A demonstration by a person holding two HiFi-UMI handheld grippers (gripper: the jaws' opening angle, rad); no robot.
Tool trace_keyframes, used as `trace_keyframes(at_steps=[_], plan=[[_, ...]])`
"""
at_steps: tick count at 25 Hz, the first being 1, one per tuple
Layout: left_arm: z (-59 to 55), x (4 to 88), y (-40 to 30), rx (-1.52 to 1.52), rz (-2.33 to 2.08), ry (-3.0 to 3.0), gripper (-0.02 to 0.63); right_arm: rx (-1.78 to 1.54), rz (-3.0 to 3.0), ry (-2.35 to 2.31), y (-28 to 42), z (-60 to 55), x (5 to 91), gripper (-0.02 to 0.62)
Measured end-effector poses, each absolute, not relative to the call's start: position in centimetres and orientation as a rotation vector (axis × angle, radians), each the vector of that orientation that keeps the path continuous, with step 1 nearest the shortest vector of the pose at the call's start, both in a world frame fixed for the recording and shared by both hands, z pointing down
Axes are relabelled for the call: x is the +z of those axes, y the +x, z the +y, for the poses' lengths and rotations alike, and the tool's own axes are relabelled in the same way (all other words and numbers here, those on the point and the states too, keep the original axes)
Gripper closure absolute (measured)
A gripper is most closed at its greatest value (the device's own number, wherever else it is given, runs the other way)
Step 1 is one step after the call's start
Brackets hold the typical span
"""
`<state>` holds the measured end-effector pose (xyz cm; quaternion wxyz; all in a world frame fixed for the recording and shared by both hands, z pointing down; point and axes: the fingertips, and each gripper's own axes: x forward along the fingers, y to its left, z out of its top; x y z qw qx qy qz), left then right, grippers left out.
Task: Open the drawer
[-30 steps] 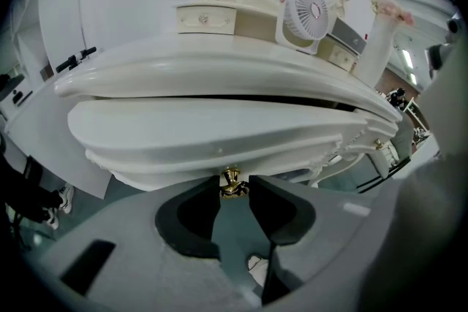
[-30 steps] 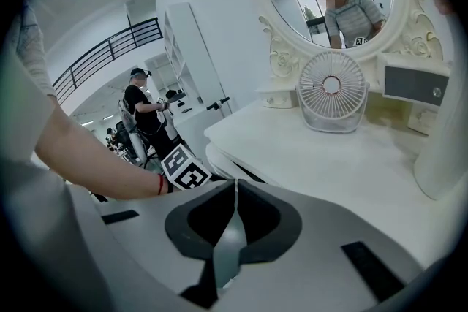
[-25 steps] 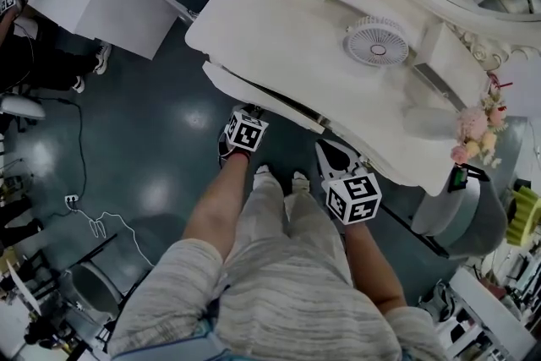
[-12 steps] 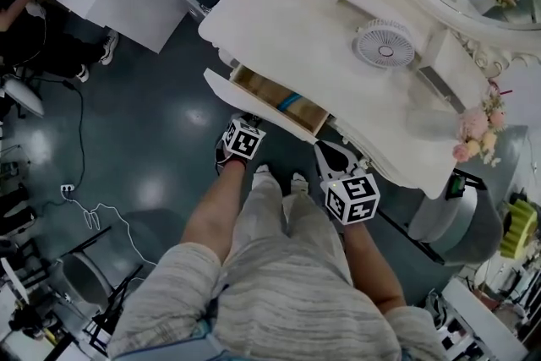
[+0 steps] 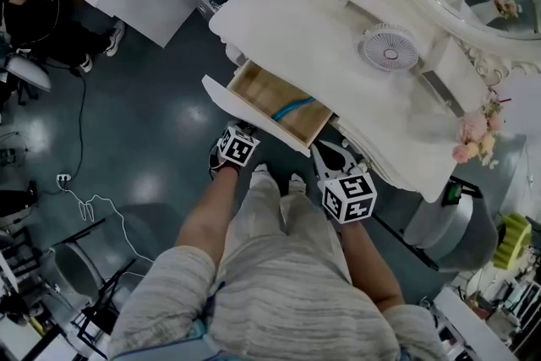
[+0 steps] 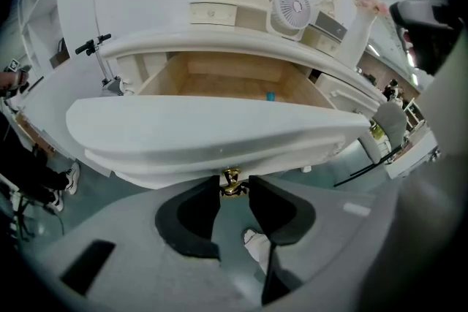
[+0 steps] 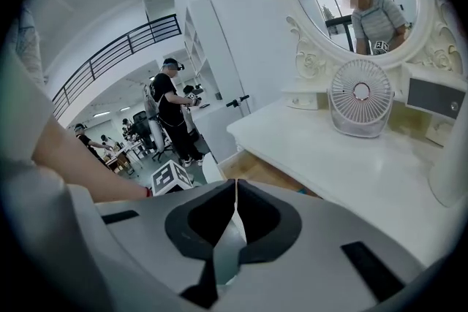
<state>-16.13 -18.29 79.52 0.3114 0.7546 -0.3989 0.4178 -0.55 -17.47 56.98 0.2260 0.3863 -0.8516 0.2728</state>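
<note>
The small gold metal knob (image 6: 232, 180) sits pinched between the left gripper's (image 6: 234, 186) dark fingertips, which hide its lower part. Just past the fingers, the wide white wooden drawer front (image 6: 219, 135) covers most of the drawer's inside. The little blue thing (image 6: 270, 96) in there is too small to tell. The right gripper's (image 7: 235, 184) closed fingers hide most of the open drawer behind them.

So the left claw (image 6: 234, 185) has its two dark pads pinched on the small gold-coloured metal knob (image 6: 232, 179) below the curved white drawer front (image 6: 219, 131). The drawer's open, with pale wood and a small blue thing (image 6: 270, 96) inside. A round white fan (image 6: 293, 9) sits on the white desk (image 6: 168, 42).
</note>
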Motion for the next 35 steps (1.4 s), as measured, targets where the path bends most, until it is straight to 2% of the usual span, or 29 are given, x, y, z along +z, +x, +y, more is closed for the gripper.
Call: trace_keyframes(at_steps=[35], plan=[[-13.2,79.8,-18.6,1.113,-1.071,1.944,0.474,0.709,-2.364,0.985,-2.5,-15.4,56.3,0.585]])
